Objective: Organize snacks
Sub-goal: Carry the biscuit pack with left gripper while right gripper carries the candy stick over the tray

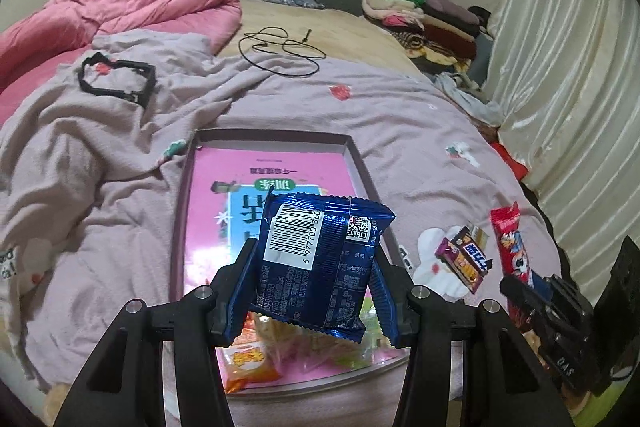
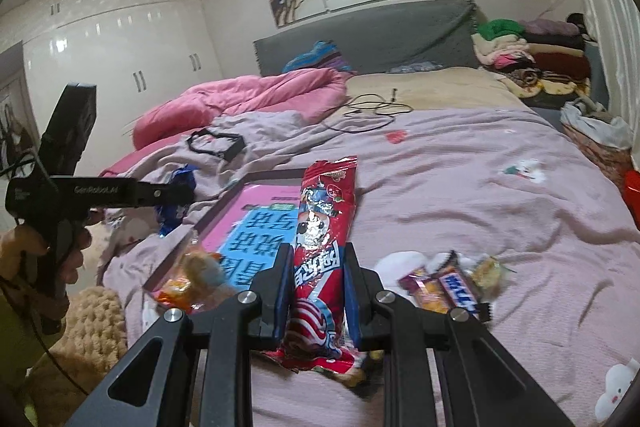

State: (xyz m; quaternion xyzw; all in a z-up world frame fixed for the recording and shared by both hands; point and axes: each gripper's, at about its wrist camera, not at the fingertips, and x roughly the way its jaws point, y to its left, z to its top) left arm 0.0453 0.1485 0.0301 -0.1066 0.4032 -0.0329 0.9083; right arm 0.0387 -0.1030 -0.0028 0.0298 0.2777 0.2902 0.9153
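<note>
My left gripper (image 1: 316,259) is shut on a blue foil snack packet (image 1: 320,259) and holds it above the shallow tray (image 1: 360,163) with a pink book cover inside. Orange and clear snack bags (image 1: 250,367) lie at the tray's near end. My right gripper (image 2: 316,259) is shut on a long red snack packet (image 2: 322,251) and holds it up above the bed, right of the tray (image 2: 224,207). The left gripper with the blue packet (image 2: 176,199) shows at the left in the right wrist view. Small candy bars (image 2: 444,287) lie on the blanket, also in the left wrist view (image 1: 464,259).
A lilac blanket (image 2: 480,195) covers the bed. A black frame part (image 1: 116,79) and a black cable (image 1: 280,47) lie farther back. A pink duvet (image 1: 120,15) is at the back left, folded clothes (image 1: 420,11) at the back right, a curtain (image 1: 560,67) on the right.
</note>
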